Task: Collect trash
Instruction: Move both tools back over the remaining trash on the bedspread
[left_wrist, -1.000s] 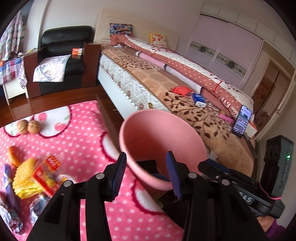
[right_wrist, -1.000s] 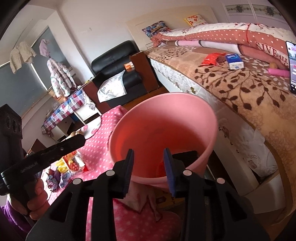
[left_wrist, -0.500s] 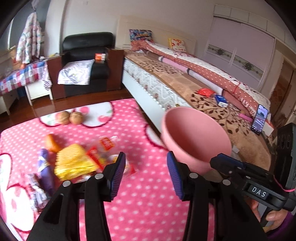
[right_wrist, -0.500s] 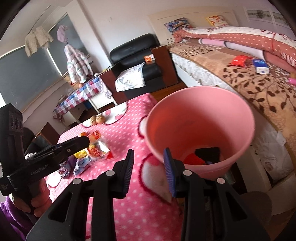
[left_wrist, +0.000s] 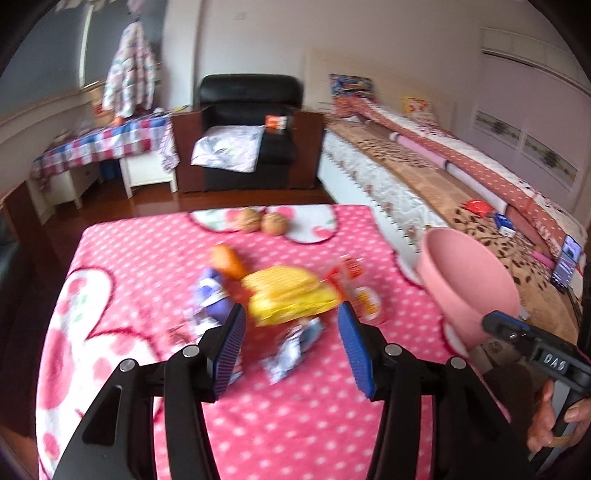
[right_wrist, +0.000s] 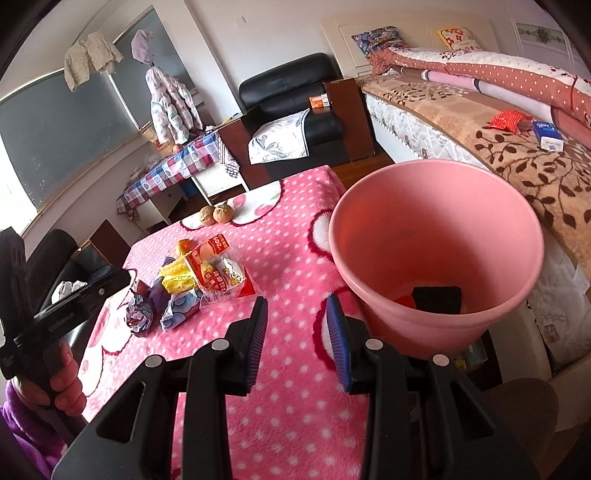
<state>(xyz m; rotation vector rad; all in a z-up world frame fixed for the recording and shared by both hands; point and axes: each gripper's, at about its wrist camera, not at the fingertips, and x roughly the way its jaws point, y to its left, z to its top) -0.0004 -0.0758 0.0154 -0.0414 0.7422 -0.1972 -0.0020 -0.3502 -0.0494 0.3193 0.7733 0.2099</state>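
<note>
- The desk (left_wrist: 303, 417) carries a pink blanket with white dots. A heap of trash lies near the middle of it, a little toward the far edge.
- At the left of the heap are a purple wrapper (left_wrist: 212, 295) and a white-and-blue crumpled wrapper (left_wrist: 291, 347). An orange piece (left_wrist: 227, 260) sits just behind them.
- In the middle of the heap lies a yellow packet (left_wrist: 291, 297), touching a clear bag with red print (left_wrist: 360, 291) on its right.
- Two walnuts (left_wrist: 262, 221) rest side by side close to the desk's far edge, apart from the heap.
- The left hand-held gripper (left_wrist: 291, 349) hovers over the near side of the heap. Its jaws are opening, with nothing pinched between them; the left wrist view is blurred.
- The right hand-held gripper (right_wrist: 297, 339) hangs over the desk nearer its right edge, with its jaws partly spread and nothing between the pads.
- A pink bin (right_wrist: 436, 251) stands at the desk's right edge, between the desk and the bed (right_wrist: 461, 110). A black piece (right_wrist: 437, 299) and something red lie in its bottom.
- On the bed lie a red packet (right_wrist: 508, 120) and a blue-and-white box (right_wrist: 548, 134).
</note>
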